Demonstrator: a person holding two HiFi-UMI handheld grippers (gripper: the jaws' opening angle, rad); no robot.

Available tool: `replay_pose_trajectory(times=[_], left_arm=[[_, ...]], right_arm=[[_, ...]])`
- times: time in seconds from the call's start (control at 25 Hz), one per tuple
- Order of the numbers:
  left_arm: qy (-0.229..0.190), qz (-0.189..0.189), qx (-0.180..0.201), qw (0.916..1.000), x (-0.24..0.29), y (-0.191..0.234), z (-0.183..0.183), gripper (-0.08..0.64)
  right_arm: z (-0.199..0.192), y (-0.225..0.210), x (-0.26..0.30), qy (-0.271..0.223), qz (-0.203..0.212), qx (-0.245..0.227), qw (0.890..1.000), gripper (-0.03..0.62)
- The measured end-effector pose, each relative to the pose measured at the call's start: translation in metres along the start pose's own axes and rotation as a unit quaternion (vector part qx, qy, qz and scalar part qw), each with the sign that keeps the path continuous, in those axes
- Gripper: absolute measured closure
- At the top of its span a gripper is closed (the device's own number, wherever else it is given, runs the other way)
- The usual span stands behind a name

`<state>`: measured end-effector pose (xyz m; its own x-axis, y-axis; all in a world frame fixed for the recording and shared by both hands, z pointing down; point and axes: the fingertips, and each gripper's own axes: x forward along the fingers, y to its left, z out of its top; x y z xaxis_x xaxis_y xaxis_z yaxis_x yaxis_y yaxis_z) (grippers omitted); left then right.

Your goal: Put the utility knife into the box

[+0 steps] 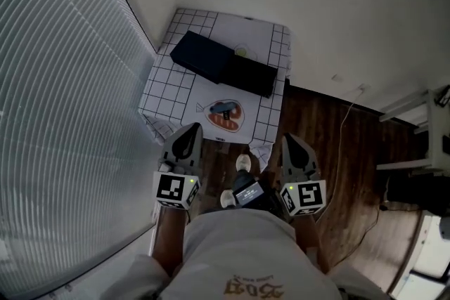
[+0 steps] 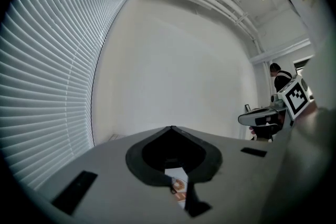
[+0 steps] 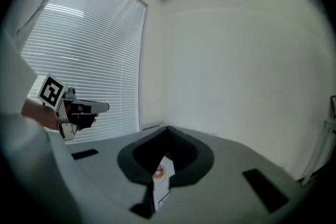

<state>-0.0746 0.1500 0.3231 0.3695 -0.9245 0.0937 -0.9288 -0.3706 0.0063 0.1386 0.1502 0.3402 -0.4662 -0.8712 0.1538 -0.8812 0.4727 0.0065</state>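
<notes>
A dark utility knife [image 1: 224,109] lies on an orange fish-shaped mat [image 1: 226,117] near the front of a small table with a checked cloth [image 1: 165,91]. Behind it sits a black box [image 1: 202,55] with a second black part [image 1: 249,74] beside it. My left gripper [image 1: 191,128] and right gripper [image 1: 290,139] hang close to my body, short of the table's front edge, both shut and empty. In the left gripper view the jaws of the left gripper [image 2: 171,128] meet at a point, and a bit of the orange mat [image 2: 180,187] shows below. The right gripper view shows the right gripper [image 3: 167,127] the same way.
Window blinds [image 1: 56,102] run along the left and a white wall [image 1: 316,3] stands behind the table. Dark wooden floor [image 1: 337,151] with a thin cable [image 1: 343,124] lies to the right, and white furniture [image 1: 429,130] at the far right. A small pale round thing [image 1: 241,50] sits at the table's back.
</notes>
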Motion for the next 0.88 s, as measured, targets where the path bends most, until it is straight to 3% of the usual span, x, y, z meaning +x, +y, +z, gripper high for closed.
replay_pose_trajectory(times=[0.24,0.4,0.88], left_arm=[[-0.005,0.022,-0.001,0.9998,0.058,0.035,0.014,0.552],[-0.003,0.034,-0.003,0.9994,0.089,0.055,0.021,0.552],[0.056,0.074,-0.009,0.9956,0.124,0.082,-0.017,0.552]], right_arm=[[0.015,-0.023,0.070,-0.006,0.027,-0.009,1.000,0.584],[0.022,-0.030,0.112,0.009,0.052,-0.052,0.997,0.584],[-0.014,-0.021,0.179,0.060,0.139,-0.073,0.986,0.584]])
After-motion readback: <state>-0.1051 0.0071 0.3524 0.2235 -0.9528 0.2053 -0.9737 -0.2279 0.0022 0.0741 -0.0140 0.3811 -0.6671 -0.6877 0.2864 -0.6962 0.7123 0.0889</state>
